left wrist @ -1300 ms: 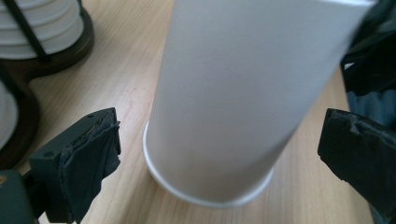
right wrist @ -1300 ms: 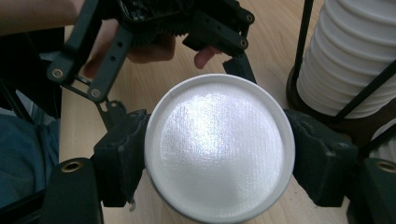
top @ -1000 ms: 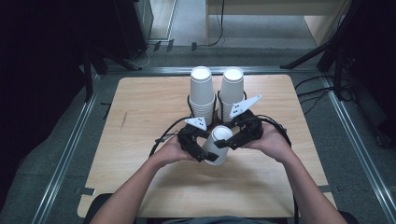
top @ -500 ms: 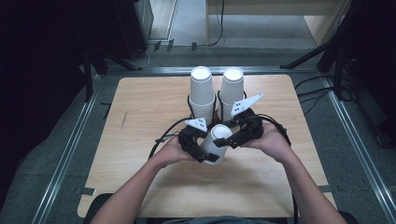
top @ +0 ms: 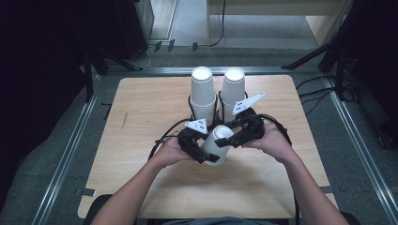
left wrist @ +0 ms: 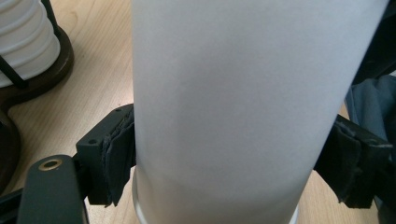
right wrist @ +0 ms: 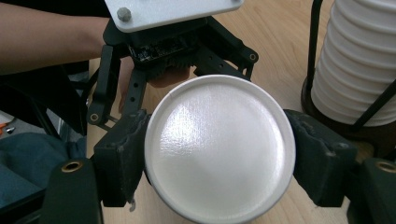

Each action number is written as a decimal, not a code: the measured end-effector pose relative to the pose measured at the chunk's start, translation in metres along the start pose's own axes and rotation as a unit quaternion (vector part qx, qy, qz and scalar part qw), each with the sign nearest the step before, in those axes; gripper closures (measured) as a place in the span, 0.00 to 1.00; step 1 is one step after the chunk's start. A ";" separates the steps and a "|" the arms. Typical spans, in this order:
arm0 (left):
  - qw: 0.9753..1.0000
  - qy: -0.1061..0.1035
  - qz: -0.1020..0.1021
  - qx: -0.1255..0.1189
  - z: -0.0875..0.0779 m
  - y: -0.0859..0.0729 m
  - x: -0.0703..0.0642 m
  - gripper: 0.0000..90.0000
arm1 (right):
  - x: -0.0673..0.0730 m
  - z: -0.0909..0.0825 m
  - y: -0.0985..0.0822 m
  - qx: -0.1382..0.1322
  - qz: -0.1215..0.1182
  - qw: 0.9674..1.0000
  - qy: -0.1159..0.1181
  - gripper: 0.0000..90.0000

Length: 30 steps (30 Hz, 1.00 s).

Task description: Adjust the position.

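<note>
Both grippers on one upside-down white paper cup (top: 218, 144), just above the table (top: 141, 112).

Up close, we've got the left gripper (top: 205, 151) with the cup's side wall right between its jaws; they've just been closing in, the left pad (left wrist: 116, 154) touches the wall, and the right one looks to be just at it. The right gripper (top: 224, 140) has its jaws pinched on the cup's bottom end, about half open, one pad (right wrist: 123, 156) on each side of the round base. Past the jaws sit two stacks of white cups (top: 203, 91) in dark wire holders (right wrist: 314, 42).
</note>
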<state>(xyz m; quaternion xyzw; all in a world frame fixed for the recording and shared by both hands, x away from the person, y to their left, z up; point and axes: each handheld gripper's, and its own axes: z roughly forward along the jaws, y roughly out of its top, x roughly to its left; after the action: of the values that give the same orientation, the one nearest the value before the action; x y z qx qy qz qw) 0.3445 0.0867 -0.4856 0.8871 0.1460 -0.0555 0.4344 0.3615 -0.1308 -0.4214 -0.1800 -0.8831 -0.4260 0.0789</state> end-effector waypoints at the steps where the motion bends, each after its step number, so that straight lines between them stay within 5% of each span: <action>1: 1.000 0.000 0.000 0.000 0.000 0.000 0.000 0.18 | 0.000 0.000 0.000 0.000 0.000 1.000 0.000 0.29; 9: 1.000 -0.005 -0.003 0.011 -0.002 0.002 -0.001 0.19 | -0.003 0.000 -0.002 0.000 -0.003 1.000 0.008 0.22; 16: 1.000 -0.011 -0.014 0.011 -0.009 0.002 0.004 0.19 | -0.003 0.000 -0.006 0.014 -0.013 1.000 -0.010 0.20; 30: 0.999 0.006 -0.031 0.033 -0.033 0.002 0.010 0.18 | -0.007 0.007 -0.023 0.034 -0.029 0.999 -0.016 0.21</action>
<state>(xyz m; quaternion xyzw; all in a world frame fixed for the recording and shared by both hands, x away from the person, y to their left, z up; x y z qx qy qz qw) 0.3534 0.1136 -0.4662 0.8961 0.1740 -0.0684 0.4025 0.3592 -0.1402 -0.4449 -0.1585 -0.9033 -0.3944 0.0581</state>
